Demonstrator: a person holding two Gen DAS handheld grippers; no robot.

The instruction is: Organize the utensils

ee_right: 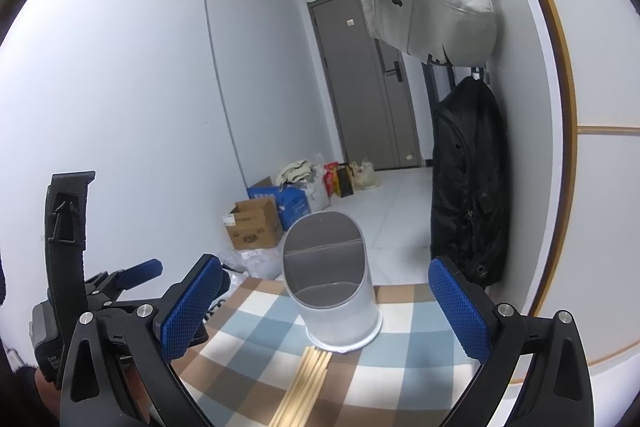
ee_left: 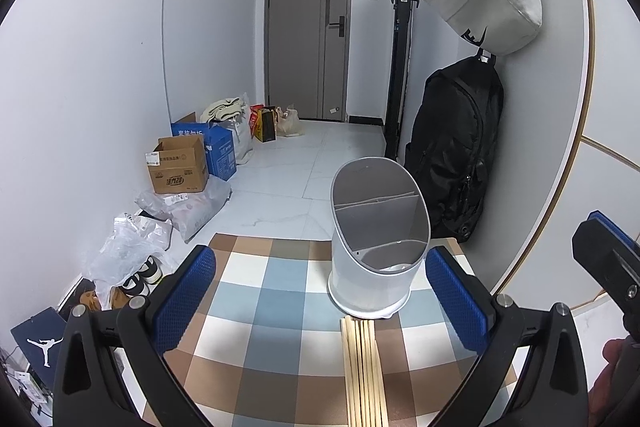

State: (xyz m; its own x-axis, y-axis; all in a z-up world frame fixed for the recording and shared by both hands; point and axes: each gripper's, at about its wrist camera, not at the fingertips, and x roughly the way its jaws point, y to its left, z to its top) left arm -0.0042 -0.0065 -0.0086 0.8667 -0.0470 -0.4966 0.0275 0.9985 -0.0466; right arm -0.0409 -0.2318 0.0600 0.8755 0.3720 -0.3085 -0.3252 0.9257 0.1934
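Both units up and hovering over the table [ee_left: 280, 307], which wears a checked cloth in brown, blue and white. Left hand-held gripper [ee_left: 320, 301]: blue textured pads spread wide, nothing between them, released. Right hand-held gripper [ee_right: 324, 307]: same story, pads apart, empty.

Task items: a bundle of pale wooden chopsticks [ee_left: 364, 371] lying flat on the cloth, tips pointing at the holder and ending right at its base, touching or just short, can't tell which. The holder is a white cylindrical plastic utensil caddy with a slanted grey-lined opening [ee_left: 378, 227], upright near the table's far edge, w/ inner dividers making separate compartments. Looks empty from here, so the job's at the start.

Judgement on the step: it's the pick-up of the chopsticks. In the left view they sit a bit right of centre, between the pads; in the right view they run left of centre. Either unit could take them.

How to do it well, imo:
- Come down across the sticks, not along them, so the pads clamp the whole bundle sideways.
- Grab near mid-length; an end grip will let them fan out or droop.
- They're thin and lying flat on cloth, so get the pad tips low enough to catch the bottom sticks w/o snagging fabric.
- Close gently; round sticks roll over each other.
- Tilt upright before lowering into one compartment, and mind the light caddy: a nudge could tip it off the far edge.
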